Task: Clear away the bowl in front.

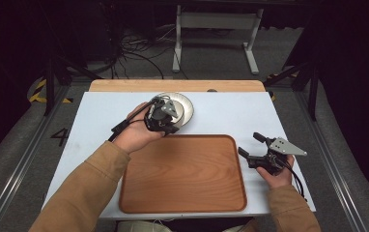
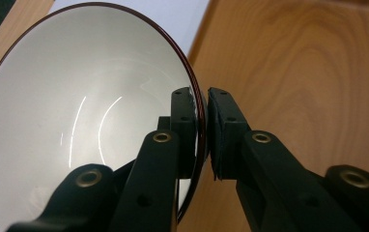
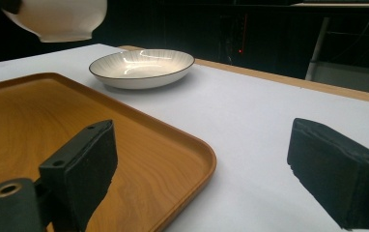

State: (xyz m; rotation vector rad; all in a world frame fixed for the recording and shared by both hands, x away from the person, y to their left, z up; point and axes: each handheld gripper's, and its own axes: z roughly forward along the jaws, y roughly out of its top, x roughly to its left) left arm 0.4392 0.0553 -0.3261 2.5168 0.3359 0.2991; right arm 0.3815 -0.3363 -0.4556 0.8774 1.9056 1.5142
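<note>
While the left gripper (image 2: 203, 130) pinches the white bowl (image 2: 83, 111) by its rim above the wooden tray (image 2: 308, 72), the right gripper (image 3: 202, 169) gapes wide.

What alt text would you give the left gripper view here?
The left gripper is shut on the rim of a white bowl with a dark edge, one black jaw inside and one outside. Behind the bowl lie a wooden tray and a strip of the white table.
</note>
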